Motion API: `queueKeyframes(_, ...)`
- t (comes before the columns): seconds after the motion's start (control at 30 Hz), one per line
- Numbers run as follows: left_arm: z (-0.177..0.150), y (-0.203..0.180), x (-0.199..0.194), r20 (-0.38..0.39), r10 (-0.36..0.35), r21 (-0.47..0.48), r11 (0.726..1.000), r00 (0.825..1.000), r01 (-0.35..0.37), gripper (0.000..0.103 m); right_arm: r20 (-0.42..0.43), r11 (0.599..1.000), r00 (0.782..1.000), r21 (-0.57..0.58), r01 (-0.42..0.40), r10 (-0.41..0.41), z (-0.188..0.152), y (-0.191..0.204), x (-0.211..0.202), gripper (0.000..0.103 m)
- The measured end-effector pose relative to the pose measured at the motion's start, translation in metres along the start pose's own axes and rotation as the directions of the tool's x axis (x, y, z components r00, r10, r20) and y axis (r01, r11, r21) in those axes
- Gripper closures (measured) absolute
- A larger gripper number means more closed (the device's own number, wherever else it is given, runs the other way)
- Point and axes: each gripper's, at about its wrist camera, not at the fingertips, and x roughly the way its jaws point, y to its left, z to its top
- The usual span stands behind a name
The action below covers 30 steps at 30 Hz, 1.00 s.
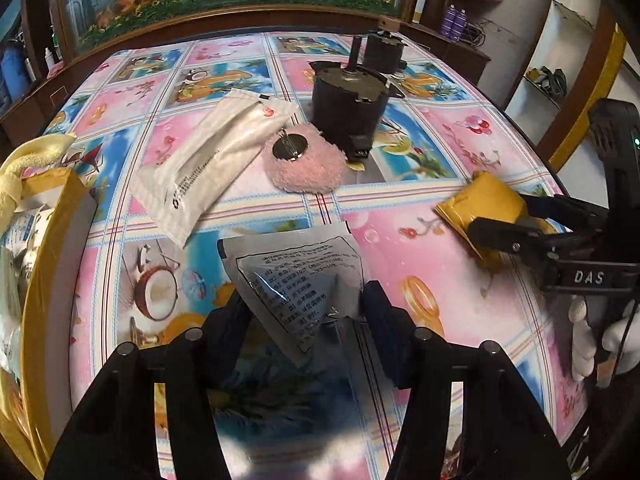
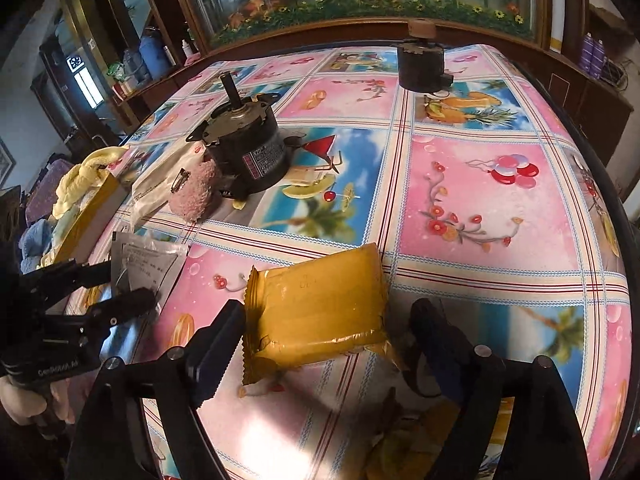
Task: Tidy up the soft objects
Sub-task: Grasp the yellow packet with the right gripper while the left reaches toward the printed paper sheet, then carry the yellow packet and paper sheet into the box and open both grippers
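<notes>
Sitting at the far left edge of the table, the yellow-taped cardboard box (image 1: 60, 216) already holds a pale yellow towel (image 1: 28, 160) and some white packets, which suggests it is the collecting place for the soft things. Next come one long white plastic tissue pack (image 1: 212, 160) and one round pink fluffy pad (image 1: 304, 164) with a metal disc on it, both lying loose on the glossy fruit-patterned tablecloth (image 1: 420, 148) and apparently not yet sorted. Behind them stand two black cylindrical electric motors (image 1: 348, 108), hard items that likely stay put. The left gripper (image 1: 306, 312) has its jaws spread to either side of one silver printed foil sachet (image 1: 296, 280), with a gap on the left, so I judge it released, about to grasp. The right gripper (image 2: 324, 336) likewise straddles one mustard-yellow sealed soft packet (image 2: 316, 300), its jaws apart and not clamping.
</notes>
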Motion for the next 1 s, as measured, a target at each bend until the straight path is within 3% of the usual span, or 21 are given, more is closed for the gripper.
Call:
queueKeyframes(0.1, -0.004, -0.005, -0.01, 0.016, 0.006, 0.019, 1.0, 1.0, -0.007, 0.048, 0.005, 1.0, 1.0, 0.01, -0.015, 0.015, -0.003, -0.002, -0.002, 0.013)
queueKeyframes(0.17, -0.002, -0.006, -0.013, 0.038, 0.032, 0.03, 0.999, 0.999, -0.033, 0.039, 0.008, 1.0, 1.0, 0.007, -0.014, 0.014, -0.004, -0.001, -0.002, 0.012)
queueKeyframes(0.2, 0.0, -0.004, -0.013, 0.049, 0.05, 0.027, 0.998, 0.998, -0.051, 0.028, 0.009, 1.0, 1.0, 0.001, -0.009, 0.009, -0.004, 0.0, -0.002, 0.012)
queueKeyframes(0.23, 0.003, -0.003, -0.012, 0.06, 0.063, 0.02, 0.998, 0.996, -0.065, 0.023, 0.01, 1.0, 1.0, -0.007, -0.002, 0.002, -0.005, 0.002, -0.001, 0.011)
queueKeyframes(0.37, 0.009, -0.012, 0.009, 0.042, 0.083, 0.052, 0.995, 0.996, -0.085, 0.023, 0.012, 0.998, 0.999, -0.052, 0.03, -0.029, -0.006, 0.011, 0.003, 0.004)
queueKeyframes(0.47, 0.005, -0.023, 0.02, 0.051, 0.065, 0.079, 0.995, 0.997, -0.069, 0.017, 0.016, 0.994, 0.998, -0.085, 0.063, -0.062, -0.008, 0.016, 0.006, 0.003)
queueKeyframes(0.57, 0.004, -0.026, 0.016, 0.046, 0.049, 0.072, 0.996, 0.998, -0.053, 0.021, 0.023, 0.995, 0.998, -0.077, 0.064, -0.062, -0.008, 0.015, 0.005, 0.005)
queueKeyframes(0.6, 0.003, -0.027, 0.014, 0.045, 0.049, 0.078, 0.996, 0.998, -0.052, 0.031, 0.026, 0.995, 0.997, -0.073, 0.07, -0.068, -0.008, 0.014, 0.005, 0.009)
queueKeyframes(0.63, 0.002, -0.028, 0.011, 0.041, 0.041, 0.08, 0.996, 0.998, -0.044, 0.033, 0.033, 0.994, 0.996, -0.073, 0.082, -0.08, -0.009, 0.014, 0.004, 0.014)
queueKeyframes(0.67, 0.001, -0.027, 0.008, 0.037, 0.02, 0.068, 0.997, 0.999, -0.023, 0.036, 0.044, 0.993, 0.995, -0.077, 0.087, -0.084, -0.01, 0.016, 0.003, 0.027)
queueKeyframes(0.7, -0.001, -0.026, 0.005, 0.037, 0.002, 0.053, 0.999, 0.999, -0.003, 0.037, 0.055, 0.993, 0.995, -0.082, 0.083, -0.078, -0.01, 0.018, 0.001, 0.033)
queueKeyframes(0.8, -0.009, -0.023, -0.007, 0.058, -0.026, 0.011, 1.0, 0.998, 0.025, 0.037, 0.072, 0.994, 0.995, -0.078, 0.076, -0.07, -0.011, 0.02, -0.001, 0.039)
queueKeyframes(1.0, -0.03, 0.004, -0.06, 0.15, -0.068, -0.119, 0.989, 0.986, 0.086, 0.037, 0.116, 0.998, 0.992, -0.047, 0.046, -0.041, -0.011, 0.017, -0.008, 0.04)
